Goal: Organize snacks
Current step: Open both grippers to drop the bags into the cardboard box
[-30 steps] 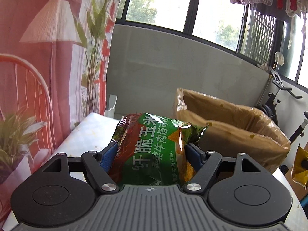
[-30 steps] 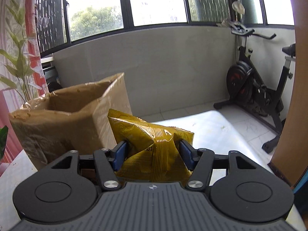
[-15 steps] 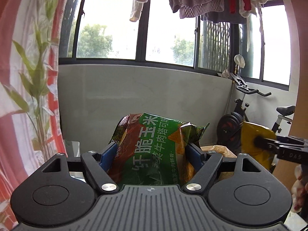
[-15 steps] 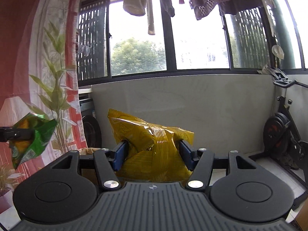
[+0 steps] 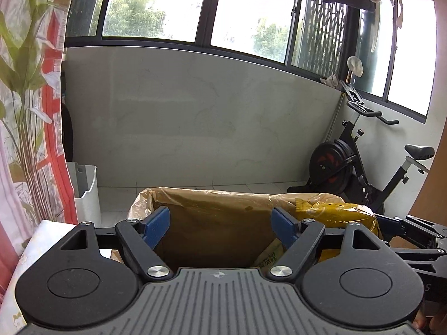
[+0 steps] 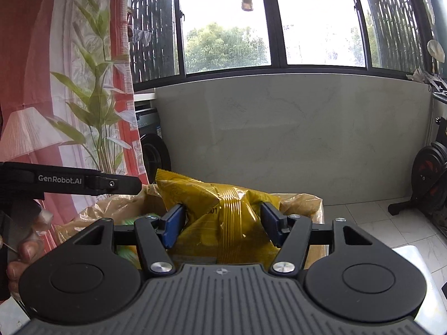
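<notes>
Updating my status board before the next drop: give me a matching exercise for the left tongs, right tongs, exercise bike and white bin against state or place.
Things:
1. left tongs
2. right tongs
3. exercise bike
4. white bin

States or places:
A. closed on the yellow snack bag
B. on the floor beside the curtain
C. open, nothing between them
D. standing at the far right of the left wrist view

Pairs: 1-C, 2-A, 3-D, 4-B
</notes>
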### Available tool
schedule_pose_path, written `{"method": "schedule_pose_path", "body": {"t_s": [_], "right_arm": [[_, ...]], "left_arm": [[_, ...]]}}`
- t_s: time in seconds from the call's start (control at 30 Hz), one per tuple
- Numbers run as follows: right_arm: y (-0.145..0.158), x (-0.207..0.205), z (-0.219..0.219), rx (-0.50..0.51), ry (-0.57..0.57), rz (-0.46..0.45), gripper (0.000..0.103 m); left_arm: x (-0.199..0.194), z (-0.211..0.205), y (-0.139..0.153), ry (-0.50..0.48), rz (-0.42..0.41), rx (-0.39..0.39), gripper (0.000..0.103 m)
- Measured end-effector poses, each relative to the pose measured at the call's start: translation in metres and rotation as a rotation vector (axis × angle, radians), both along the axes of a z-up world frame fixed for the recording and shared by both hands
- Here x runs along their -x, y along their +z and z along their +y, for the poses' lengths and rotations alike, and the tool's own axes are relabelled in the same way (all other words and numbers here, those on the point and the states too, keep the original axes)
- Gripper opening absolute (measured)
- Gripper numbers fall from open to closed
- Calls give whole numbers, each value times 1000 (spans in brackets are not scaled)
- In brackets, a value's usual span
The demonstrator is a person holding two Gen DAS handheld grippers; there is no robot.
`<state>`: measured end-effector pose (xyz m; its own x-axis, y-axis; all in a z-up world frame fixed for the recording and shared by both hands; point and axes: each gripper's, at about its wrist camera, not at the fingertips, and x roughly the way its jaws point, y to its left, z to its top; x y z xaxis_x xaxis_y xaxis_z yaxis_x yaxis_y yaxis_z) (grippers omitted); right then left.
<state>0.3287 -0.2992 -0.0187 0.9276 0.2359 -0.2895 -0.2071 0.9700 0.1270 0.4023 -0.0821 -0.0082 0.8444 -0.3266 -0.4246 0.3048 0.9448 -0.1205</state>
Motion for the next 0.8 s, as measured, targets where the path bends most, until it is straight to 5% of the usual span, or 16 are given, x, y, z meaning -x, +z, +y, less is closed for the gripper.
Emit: {"method": "schedule_pose_path", "body": {"t_s": [0.23, 0.6, 0.8], "right_arm": [[0, 3, -4, -47, 1, 14, 78], [0, 50, -17, -160, -29, 19, 78], [-6, 88, -13, -120, -55, -25, 78]], "left_arm": [[17, 18, 0, -5, 1, -23, 82], [66, 54, 6, -24, 13, -32, 82], [104, 77, -5, -30, 4, -30, 82]]}}
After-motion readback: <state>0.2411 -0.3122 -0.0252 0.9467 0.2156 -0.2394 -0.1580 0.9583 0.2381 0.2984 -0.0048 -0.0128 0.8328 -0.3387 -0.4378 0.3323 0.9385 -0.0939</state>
